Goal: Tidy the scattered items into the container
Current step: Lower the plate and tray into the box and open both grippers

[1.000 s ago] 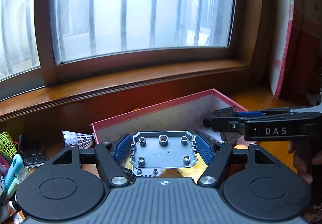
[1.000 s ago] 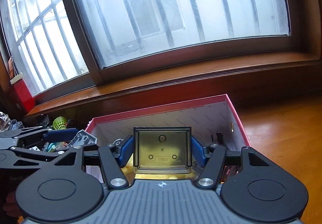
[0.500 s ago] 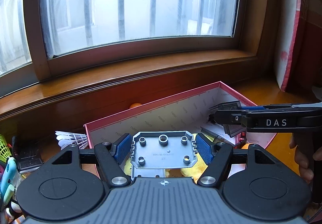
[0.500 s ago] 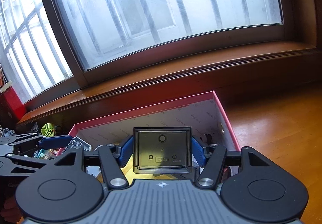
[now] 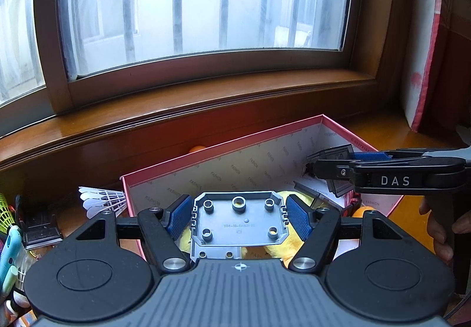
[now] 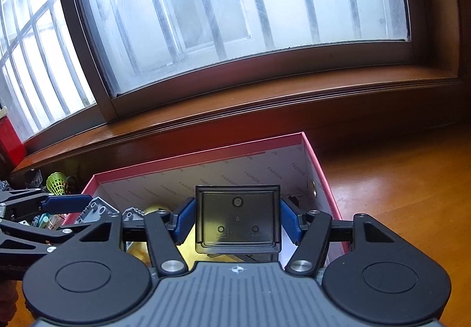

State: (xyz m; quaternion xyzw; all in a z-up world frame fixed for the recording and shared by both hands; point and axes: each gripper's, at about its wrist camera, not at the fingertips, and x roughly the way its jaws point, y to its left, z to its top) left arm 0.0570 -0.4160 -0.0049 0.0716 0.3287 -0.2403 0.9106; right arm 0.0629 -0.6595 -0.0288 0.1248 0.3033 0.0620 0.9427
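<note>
We held the grey plastic plate (image 5: 240, 219) in the left gripper (image 5: 239, 216), with the two blue pads pressed against its left and right edges, and it hung above the near part of the pink box (image 5: 223, 150), over something soft and yellow (image 5: 290, 241) that was lying inside. The right gripper (image 6: 237, 222) was clamped in the same way on the smoky transparent cover (image 6: 238, 218), one pad on each side edge, and this piece was also above the inside of the box, toward its right end. In our judgement both pieces were light, stiff and a little slippery, made of moulded plastic; the grey one had raised bosses and a rim, so the flat side edges were the best places to take hold of it, and a fall into the box would probably not break it. The thin clear cover seemed more delicate, so it should be released low. Each piece lay almost flat between the pads with its broad face toward the camera; the grey plate was a little longer from left to right, so its long axis ran across the jaws, while the cover was close to square. Outside the box, on the left, a white shuttlecock (image 5: 103, 199) and a green one (image 6: 56, 183) were waiting.
</note>
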